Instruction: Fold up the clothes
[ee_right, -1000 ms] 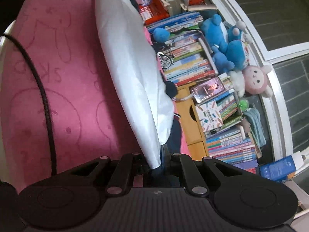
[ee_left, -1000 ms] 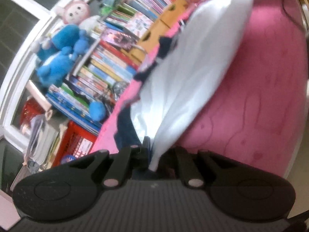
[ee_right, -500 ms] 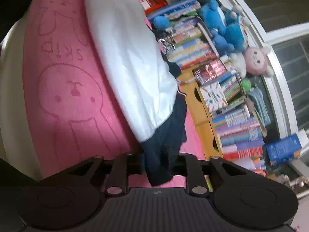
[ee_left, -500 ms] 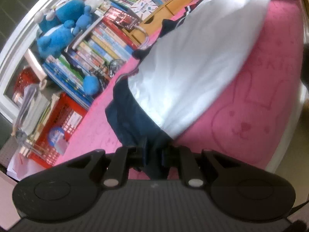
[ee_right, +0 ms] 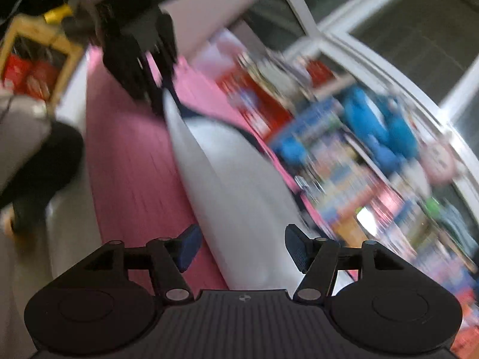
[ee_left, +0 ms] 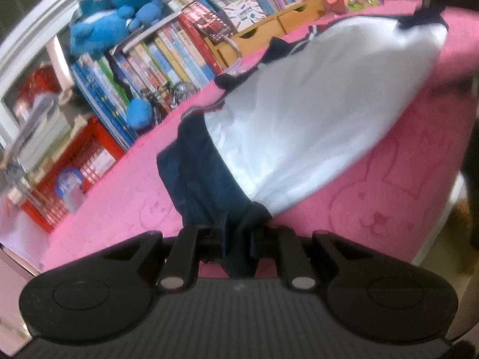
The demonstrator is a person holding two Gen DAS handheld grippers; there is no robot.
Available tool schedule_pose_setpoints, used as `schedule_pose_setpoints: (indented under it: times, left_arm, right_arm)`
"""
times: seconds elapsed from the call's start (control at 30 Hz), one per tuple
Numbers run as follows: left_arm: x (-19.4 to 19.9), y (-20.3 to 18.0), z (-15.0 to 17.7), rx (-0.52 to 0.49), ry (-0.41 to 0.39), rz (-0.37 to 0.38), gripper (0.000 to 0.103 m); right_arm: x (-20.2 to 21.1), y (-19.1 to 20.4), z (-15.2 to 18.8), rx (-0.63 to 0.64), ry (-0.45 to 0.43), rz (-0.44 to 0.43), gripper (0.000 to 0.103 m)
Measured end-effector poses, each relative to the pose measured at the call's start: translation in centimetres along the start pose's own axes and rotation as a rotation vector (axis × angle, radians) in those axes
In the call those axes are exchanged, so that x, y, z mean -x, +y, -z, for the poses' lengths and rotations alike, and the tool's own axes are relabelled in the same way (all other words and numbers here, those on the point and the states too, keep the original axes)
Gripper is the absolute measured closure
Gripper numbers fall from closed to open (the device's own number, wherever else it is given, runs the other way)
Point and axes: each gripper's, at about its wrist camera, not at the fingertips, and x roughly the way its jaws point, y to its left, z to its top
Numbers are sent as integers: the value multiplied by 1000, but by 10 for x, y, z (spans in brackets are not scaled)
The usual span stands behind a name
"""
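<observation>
A white shirt (ee_left: pixel 299 125) with navy sleeves and collar lies stretched out on a pink blanket (ee_left: pixel 389 203). My left gripper (ee_left: pixel 236 239) is shut on a bunched navy sleeve at the shirt's near end. In the blurred right wrist view the same left gripper (ee_right: pixel 155 83) shows far off, pinching the shirt's (ee_right: pixel 233 179) far tip. My right gripper (ee_right: pixel 239 248) is opening. The white cloth runs between its blue pads (ee_right: pixel 188 248) without being pressed.
Along the blanket's far side stand rows of books (ee_left: pixel 167 59), blue plush toys (ee_left: pixel 113 21), a red basket (ee_left: pixel 74 167) and wooden drawers (ee_left: pixel 269 27). A person's dark-trousered leg (ee_right: pixel 39 155) is beside the bed's white edge (ee_right: pixel 71 209). A window (ee_right: pixel 419 30) is behind.
The right gripper has opened, let go of the navy sleeve and swung away fast. The shirt has dropped from hanging taut to lying on the blanket. The left gripper keeps its hold.
</observation>
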Motion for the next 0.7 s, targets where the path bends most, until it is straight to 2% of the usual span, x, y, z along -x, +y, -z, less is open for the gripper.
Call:
schedule_pose_setpoints:
  times: [0.1, 0.17, 0.23, 0.27, 0.3, 0.37, 0.4, 0.47, 0.53, 0.6, 0.63, 0.7]
  left_arm:
    - [-2, 18, 0, 134, 0, 66, 88]
    - [-2, 22, 1, 164, -4, 83, 88]
    - [-1, 24, 2, 179, -8, 92, 88]
    - [-1, 24, 3, 181, -11, 94, 88]
    - [0, 24, 3, 177, -15, 92, 88]
    - [1, 22, 5, 166, -21, 85, 88]
    - [1, 19, 5, 148, -24, 70, 88]
    - [4, 11, 4, 89, -28, 22, 86]
    - [14, -2, 2, 5, -43, -55, 79]
    - [30, -12, 0, -64, -78, -109, 64]
    - [37, -16, -2, -96, -98, -120, 62]
    - [45, -29, -8, -177, -138, -127, 50]
  right_arm:
    - [-33, 12, -24, -35, -50, -73, 41]
    - [-53, 18, -32, -45, -45, -80, 43]
    - [-65, 19, -37, -19, -42, -45, 46]
    - [-67, 15, -38, -29, -33, -49, 57]
    - [-70, 13, -36, -22, -10, -14, 64]
    - [-73, 9, -26, 27, 27, 25, 68]
    - [-74, 7, -20, 44, 46, 32, 70]
    - [-72, 4, -12, 54, 65, 29, 83]
    - [-72, 8, -8, 75, 66, 34, 86]
    - [-73, 11, -7, 92, 61, 38, 89]
    - [-74, 10, -7, 92, 58, 40, 90]
    - [-75, 11, -6, 103, 51, 40, 91]
